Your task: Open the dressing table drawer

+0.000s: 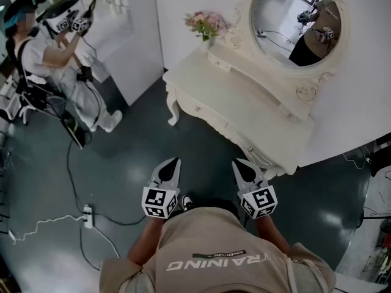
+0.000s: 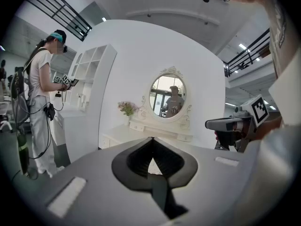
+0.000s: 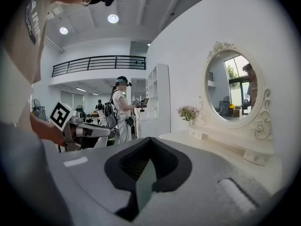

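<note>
The white dressing table [image 1: 244, 96] stands ahead of me, below an oval mirror [image 1: 296, 20]. Its drawer front [image 1: 223, 129] with small knobs faces me and looks closed. My left gripper [image 1: 176, 160] and right gripper [image 1: 236, 162] hang side by side over the floor, short of the table, touching nothing. Both point towards it. In the left gripper view the jaws [image 2: 151, 138] meet at the tip, with the table [image 2: 127, 133] beyond. The right gripper view shows its jaws [image 3: 150, 138] likewise together and empty, with the table [image 3: 221, 147] to the right.
A vase of pink flowers [image 1: 206, 23] sits on the table's left end. Another person [image 1: 55, 47] stands at the far left holding grippers, next to a white shelf unit [image 1: 131, 35]. A power strip [image 1: 88, 215] and cables lie on the dark floor to my left.
</note>
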Action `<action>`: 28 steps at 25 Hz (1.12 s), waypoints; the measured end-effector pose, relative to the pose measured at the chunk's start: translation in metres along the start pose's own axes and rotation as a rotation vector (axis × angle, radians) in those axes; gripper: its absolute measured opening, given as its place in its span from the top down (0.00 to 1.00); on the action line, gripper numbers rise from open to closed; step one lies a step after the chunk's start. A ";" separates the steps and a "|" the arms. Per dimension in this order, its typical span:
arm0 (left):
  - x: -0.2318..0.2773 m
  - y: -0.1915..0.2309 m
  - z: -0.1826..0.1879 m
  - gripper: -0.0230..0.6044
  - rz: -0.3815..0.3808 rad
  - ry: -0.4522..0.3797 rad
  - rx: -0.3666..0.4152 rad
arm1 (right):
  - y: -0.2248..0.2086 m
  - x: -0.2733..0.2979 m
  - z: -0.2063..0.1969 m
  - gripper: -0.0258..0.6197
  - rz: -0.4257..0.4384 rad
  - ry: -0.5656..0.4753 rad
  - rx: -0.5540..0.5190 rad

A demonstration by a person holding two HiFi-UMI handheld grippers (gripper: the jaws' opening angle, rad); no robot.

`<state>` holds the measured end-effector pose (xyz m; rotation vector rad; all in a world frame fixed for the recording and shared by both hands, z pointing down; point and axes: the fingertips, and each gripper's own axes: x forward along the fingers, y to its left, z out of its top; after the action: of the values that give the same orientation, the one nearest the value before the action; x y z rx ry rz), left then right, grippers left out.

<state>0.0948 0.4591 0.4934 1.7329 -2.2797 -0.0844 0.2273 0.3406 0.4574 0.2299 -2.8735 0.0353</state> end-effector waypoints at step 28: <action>0.090 0.039 0.004 0.93 -0.077 0.113 -0.052 | -0.049 0.086 -0.025 0.96 -0.042 0.066 0.164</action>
<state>0.0352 0.3835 0.5143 1.7536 -2.1126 -0.0584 0.1597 0.2799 0.5032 0.3147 -2.8004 0.2664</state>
